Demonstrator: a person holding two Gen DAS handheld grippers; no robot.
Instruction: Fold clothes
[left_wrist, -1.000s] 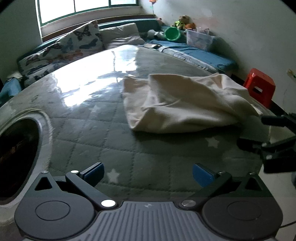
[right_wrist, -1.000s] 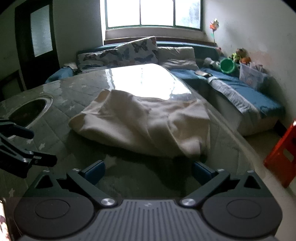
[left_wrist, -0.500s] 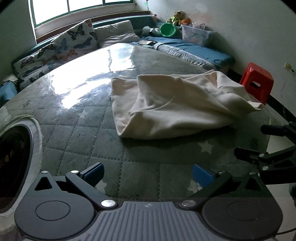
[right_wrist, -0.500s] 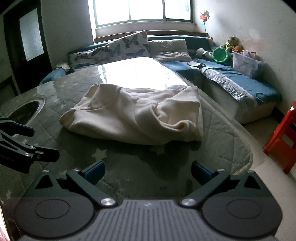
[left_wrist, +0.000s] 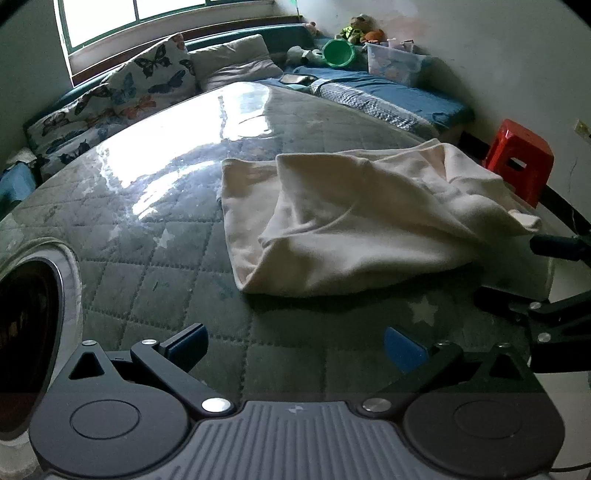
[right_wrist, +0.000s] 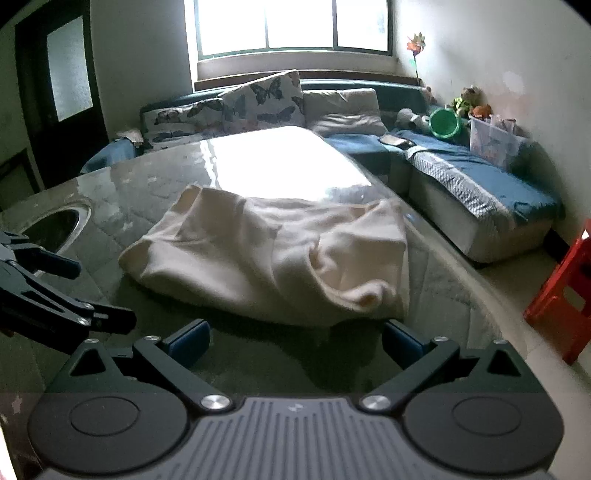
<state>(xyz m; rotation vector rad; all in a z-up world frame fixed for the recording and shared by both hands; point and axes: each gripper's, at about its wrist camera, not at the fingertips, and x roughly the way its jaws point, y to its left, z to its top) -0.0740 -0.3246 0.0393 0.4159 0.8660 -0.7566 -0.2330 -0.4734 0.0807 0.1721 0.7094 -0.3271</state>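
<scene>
While your left tool (left_wrist: 295, 341) sees the cream garment's (left_wrist: 354, 225) flat near edge, your right tool (right_wrist: 295, 338) faces its rumpled corner. Both tools gape empty; bare tabletop (left_wrist: 155, 266) separates each from the cloth.

Your left gripper (left_wrist: 295, 341) shows two black linkage arms tipped with blue pads (left_wrist: 402, 349), silver screws at each pivot, round black discs at 7 and 5 o'clock, and a grey ribbed plate at 6 o'clock bearing a small pale mark. Your right gripper (right_wrist: 295, 339) is built the same, its pads (right_wrist: 190, 339) a darker blue. At 9 o'clock in its view, the other tool's black fingers carry small silver screws
</scene>
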